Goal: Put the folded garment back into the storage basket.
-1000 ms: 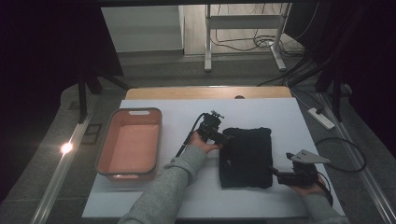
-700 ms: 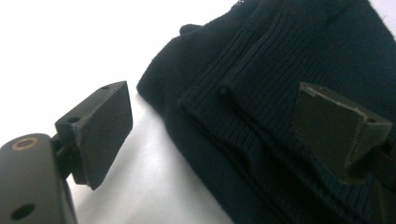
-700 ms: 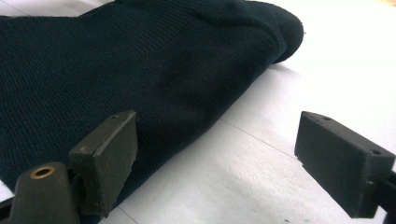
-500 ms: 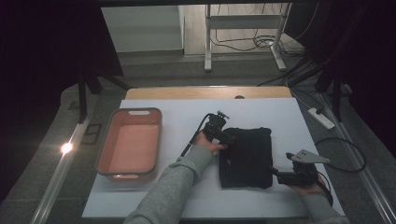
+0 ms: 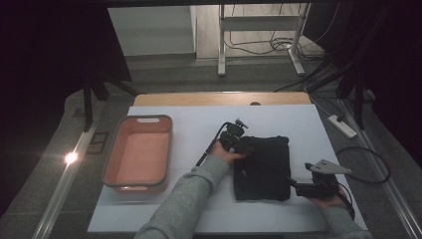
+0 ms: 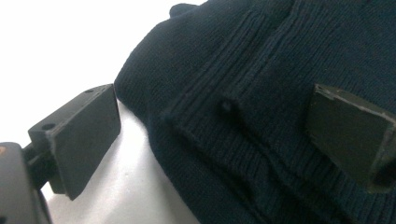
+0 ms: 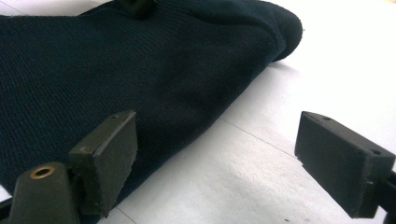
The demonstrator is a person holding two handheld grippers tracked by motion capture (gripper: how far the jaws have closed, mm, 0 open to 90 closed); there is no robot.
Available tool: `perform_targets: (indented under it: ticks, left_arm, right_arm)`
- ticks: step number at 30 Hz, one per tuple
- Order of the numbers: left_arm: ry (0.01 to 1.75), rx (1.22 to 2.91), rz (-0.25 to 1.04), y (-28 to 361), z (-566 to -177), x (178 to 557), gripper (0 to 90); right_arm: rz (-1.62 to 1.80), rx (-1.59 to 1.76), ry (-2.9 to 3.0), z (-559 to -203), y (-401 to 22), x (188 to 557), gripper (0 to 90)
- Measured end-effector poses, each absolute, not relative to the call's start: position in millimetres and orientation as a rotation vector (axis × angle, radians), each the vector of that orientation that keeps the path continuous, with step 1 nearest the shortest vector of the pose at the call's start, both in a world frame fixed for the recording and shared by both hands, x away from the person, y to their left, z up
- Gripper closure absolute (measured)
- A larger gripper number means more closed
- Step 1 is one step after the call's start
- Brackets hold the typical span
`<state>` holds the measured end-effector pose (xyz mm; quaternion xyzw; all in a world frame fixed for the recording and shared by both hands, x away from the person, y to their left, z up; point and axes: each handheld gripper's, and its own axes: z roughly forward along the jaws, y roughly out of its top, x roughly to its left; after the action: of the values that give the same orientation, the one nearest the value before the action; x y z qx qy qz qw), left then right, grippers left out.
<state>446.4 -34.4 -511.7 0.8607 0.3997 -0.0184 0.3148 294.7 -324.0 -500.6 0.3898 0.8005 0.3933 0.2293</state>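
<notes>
Both your grippers have barely shifted in the last second: your left gripper (image 5: 247,147) has only edged right onto the far-left corner of the folded dark navy knit garment (image 5: 262,167). Its jaws gape wide, one over the knit, one over the white table (image 5: 184,124), holding nothing. Your right gripper (image 5: 293,184), wide open and empty, straddles the garment's near-right edge.
</notes>
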Motion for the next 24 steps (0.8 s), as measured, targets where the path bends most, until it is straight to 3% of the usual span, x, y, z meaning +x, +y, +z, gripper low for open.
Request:
perform_targets:
  ticks: [9, 16, 20, 23, 24]
  left_arm:
    - [1.074, 2.276, -0.067, -36.3, -516.8, 451.2, 1.6]
    - [1.046, 2.283, -0.073, -36.9, -517.2, 450.4, 6.8]
    - [1.008, 2.283, -0.090, -37.2, -516.3, 448.5, 13.4]
    - [0.962, 2.264, -0.138, -37.3, -516.3, 447.0, 33.2]
    - [0.941, 2.257, -0.159, -36.8, -516.7, 446.6, 33.2]
  right_arm:
    - [1.081, 1.075, 2.203, -500.8, -324.1, 295.0, 14.2]
    - [1.080, 1.075, 2.203, -500.9, -324.1, 295.1, 14.2]
    - [1.080, 1.075, 2.203, -501.0, -324.1, 295.2, 14.2]
    - [1.078, 1.075, 2.202, -501.0, -324.2, 295.4, 14.2]
    - [1.078, 1.075, 2.202, -501.0, -324.2, 295.4, 14.2]
